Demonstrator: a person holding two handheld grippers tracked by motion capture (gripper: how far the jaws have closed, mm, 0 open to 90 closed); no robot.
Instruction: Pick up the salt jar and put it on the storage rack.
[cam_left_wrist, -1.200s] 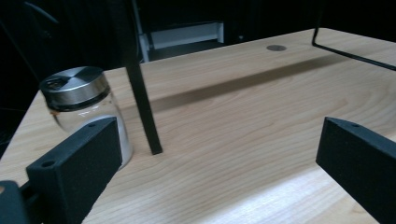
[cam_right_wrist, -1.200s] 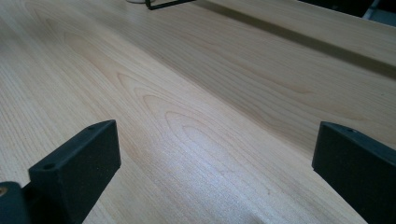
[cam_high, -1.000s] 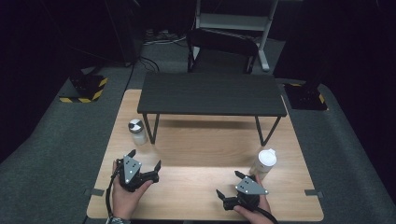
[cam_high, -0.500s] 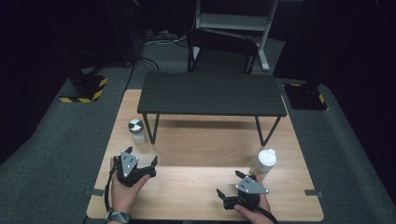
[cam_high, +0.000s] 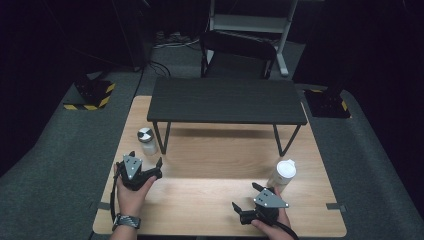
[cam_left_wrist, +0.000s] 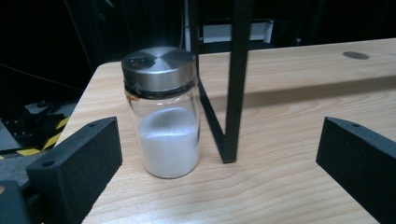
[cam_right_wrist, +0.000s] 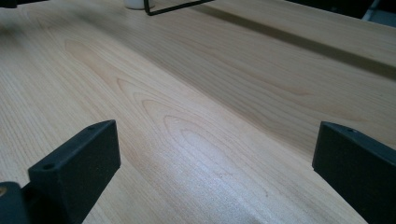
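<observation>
Left tongs (cam_high: 145, 167) spread wide before jar (cam_left_wrist: 161, 110) near worktop's (cam_high: 210, 200) left edge, stand leg (cam_left_wrist: 235, 79) just beside; right tongs (cam_high: 247, 202) likewise agape.

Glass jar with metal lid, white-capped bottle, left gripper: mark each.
glass jar (cam_left_wrist: 167, 140), left gripper view, glass body at the white powder.
white-capped bottle (cam_high: 286, 167), high view, its white cap.
left gripper (cam_high: 146, 160), high view, between its open jaws.

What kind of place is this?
Probably a lab or studio rig for recording: a wooden table on grey carpet, hazard-striped stand bases, cables, dark surroundings, handheld grippers near a jar.
</observation>
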